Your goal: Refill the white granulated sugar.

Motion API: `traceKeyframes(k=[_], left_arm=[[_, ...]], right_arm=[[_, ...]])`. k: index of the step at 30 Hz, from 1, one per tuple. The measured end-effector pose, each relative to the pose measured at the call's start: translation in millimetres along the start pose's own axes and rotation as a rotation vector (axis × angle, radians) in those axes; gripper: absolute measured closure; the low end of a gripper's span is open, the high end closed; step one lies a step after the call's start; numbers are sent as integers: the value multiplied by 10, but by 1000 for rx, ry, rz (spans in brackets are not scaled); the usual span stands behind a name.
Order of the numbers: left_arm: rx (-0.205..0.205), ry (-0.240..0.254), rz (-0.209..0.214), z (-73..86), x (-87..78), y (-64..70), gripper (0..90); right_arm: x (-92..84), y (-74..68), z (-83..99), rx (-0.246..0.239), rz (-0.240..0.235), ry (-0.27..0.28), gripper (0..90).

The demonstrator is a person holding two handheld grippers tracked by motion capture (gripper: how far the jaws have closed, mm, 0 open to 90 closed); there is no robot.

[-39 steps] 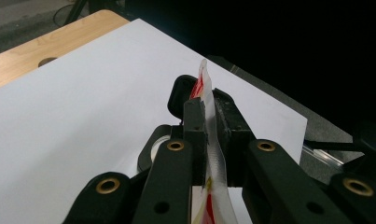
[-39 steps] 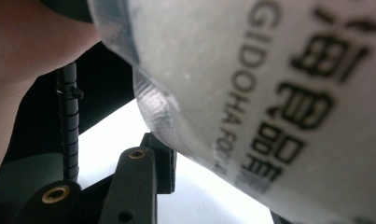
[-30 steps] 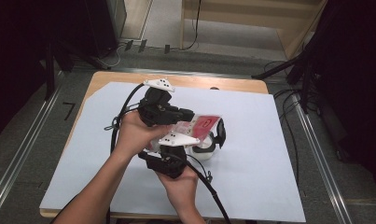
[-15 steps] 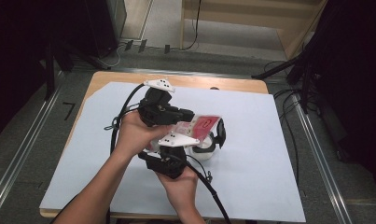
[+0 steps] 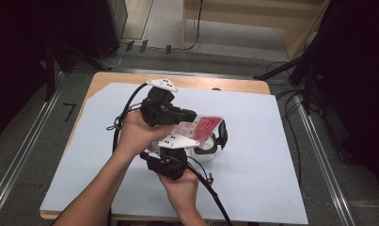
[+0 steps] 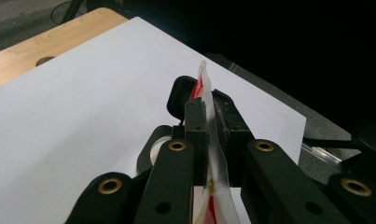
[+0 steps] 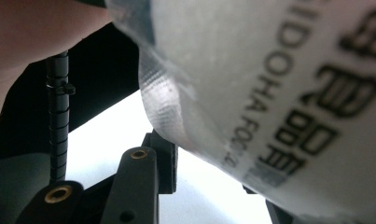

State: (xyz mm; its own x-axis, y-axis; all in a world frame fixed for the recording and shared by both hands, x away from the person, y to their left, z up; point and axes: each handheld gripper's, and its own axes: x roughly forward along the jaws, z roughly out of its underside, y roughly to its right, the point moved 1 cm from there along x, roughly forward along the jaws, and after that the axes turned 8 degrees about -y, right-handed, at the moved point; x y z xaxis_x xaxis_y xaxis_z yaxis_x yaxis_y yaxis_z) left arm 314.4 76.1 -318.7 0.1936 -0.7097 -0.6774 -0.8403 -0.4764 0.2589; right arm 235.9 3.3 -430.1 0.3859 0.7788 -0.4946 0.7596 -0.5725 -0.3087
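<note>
A red and white plastic packet [image 5: 203, 126] is held level above the table, and my left gripper [image 5: 192, 115] is shut on its edge. In the left gripper view the packet [image 6: 205, 88] stands edge-on, pinched between the two black jaws of my left gripper [image 6: 206, 126]. Just below it, my right gripper [image 5: 215, 141] has its jaws on either side of a small white cup [image 5: 205, 151] with a dark band, and appears shut on it. In the right gripper view the packet [image 7: 269, 70] hangs close and blurred, hiding the right jaw; the left finger [image 7: 163, 161] shows.
A pale sheet [image 5: 272, 155] covers most of the wooden table [image 5: 196, 82]. Black cables [image 5: 126, 110] trail from both grippers toward the person. Metal rails [image 5: 319, 160] run along both table sides, with dark stands and cables on the floor beyond.
</note>
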Motion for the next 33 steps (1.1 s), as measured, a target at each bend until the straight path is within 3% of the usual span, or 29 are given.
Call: traceKeyframes(k=[27,33], left_arm=[[11,3,-6,-28,-18,32,854],[23,7,-23,-41,-42,67,853]], right_arm=[[-14,-12,-22,-14,13,4,664],[-34,-25,-39,-23,12,9,664]])
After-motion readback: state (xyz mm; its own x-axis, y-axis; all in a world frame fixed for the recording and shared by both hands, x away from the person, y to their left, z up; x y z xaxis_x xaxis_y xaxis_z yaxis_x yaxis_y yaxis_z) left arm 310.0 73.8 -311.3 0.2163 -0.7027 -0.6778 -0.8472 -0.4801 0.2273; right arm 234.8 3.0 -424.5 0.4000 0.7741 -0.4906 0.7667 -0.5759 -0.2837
